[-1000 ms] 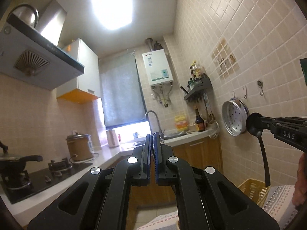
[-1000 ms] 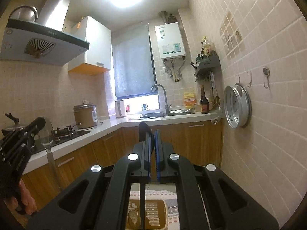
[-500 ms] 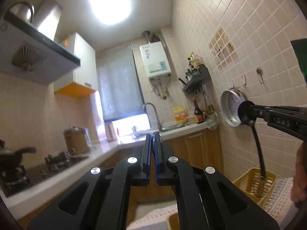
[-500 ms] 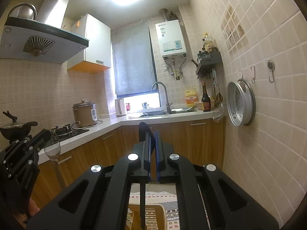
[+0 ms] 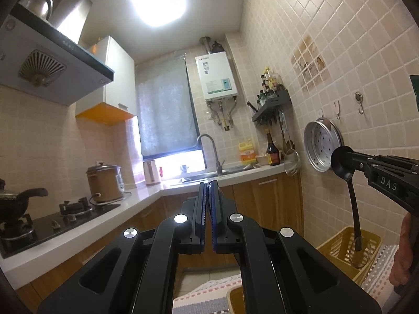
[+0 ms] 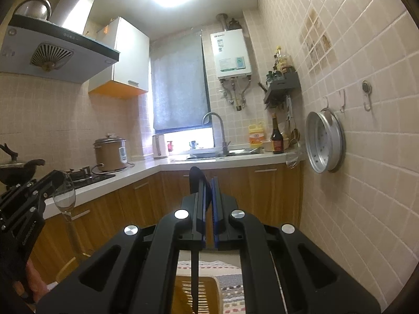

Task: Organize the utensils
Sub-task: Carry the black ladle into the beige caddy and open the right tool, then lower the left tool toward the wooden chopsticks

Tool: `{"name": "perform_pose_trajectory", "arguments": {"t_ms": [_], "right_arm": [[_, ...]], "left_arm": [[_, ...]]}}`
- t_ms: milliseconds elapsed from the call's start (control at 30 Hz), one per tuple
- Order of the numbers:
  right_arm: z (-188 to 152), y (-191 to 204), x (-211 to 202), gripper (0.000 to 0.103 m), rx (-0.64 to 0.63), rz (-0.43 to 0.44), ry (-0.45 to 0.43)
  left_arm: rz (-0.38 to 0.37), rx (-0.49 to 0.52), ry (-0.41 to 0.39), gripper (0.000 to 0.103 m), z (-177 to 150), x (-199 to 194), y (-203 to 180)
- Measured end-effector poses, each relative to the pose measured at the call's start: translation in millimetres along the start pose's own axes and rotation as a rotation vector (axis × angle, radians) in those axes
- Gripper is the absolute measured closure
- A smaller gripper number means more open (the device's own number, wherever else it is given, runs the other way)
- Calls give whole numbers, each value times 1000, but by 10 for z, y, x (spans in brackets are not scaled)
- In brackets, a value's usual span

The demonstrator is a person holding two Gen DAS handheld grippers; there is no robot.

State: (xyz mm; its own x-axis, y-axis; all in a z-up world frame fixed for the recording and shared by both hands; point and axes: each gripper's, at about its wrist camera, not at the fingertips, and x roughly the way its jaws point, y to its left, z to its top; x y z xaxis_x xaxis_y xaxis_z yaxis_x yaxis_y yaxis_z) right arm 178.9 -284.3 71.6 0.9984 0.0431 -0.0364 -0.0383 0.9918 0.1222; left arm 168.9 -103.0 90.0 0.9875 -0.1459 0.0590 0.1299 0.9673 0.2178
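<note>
My right gripper (image 6: 208, 183) is shut on a black spoon (image 6: 195, 267) by its bowl; the handle hangs straight down into a yellow slatted basket (image 6: 201, 295). In the left wrist view the same spoon (image 5: 353, 209) hangs from the right gripper (image 5: 348, 157) over the basket (image 5: 340, 248). My left gripper (image 5: 208, 191) is shut on the rim of a clear wine glass; the glass (image 6: 65, 198) shows hanging from it in the right wrist view, left of the basket.
A striped cloth (image 5: 207, 295) lies under the baskets; a second yellow basket's rim (image 5: 235, 298) shows below the left gripper. A tiled wall with a hanging steamer tray (image 6: 324, 141) is at the right. The counter with stove and sink is far ahead.
Both grippers have tilted slightly. The spoon handle has come lower over the yellow basket. The wine glass has drifted rightward in the right wrist view.
</note>
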Motion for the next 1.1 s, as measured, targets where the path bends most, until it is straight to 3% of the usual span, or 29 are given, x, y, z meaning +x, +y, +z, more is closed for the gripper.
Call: {"name": "perform_pose_trajectory", "arguments": {"t_ms": [267, 300, 333, 400, 467, 567, 633, 667, 700, 867, 1100], "right_arm": [[-133, -5, -40, 100, -29, 3, 7], [-140, 1, -64, 100, -36, 4, 9], [-155, 9, -106, 99, -48, 14, 27], [-167, 13, -156, 97, -47, 29, 53], [-147, -30, -252, 97, -12, 44, 68], [-68, -71, -408, 89, 14, 49, 75], [2, -67, -559, 69, 17, 48, 65], [40, -54, -636, 45, 13, 41, 55], [82, -29, -748, 39, 6, 50, 38], [238, 130, -1091, 39, -36, 43, 51], [289, 346, -1481, 39, -86, 72, 156]], "left_arm": [[5, 38, 2, 99, -65, -48, -95], [2, 37, 7, 92, -65, -75, -95], [-5, 31, 16, 68, -59, -105, -80], [-14, -5, 16, 47, -26, -216, -6], [-43, -49, 18, 47, 47, -337, 106], [-58, -105, 13, 44, 185, -532, 277], [-81, -140, 22, 39, 276, -647, 379], [-85, -166, 25, 37, 323, -726, 445], [-86, -178, 25, 35, 339, -773, 475], [-103, -249, 55, 35, 462, -1093, 664], [-208, -385, 193, 35, 462, -1355, 837]]}}
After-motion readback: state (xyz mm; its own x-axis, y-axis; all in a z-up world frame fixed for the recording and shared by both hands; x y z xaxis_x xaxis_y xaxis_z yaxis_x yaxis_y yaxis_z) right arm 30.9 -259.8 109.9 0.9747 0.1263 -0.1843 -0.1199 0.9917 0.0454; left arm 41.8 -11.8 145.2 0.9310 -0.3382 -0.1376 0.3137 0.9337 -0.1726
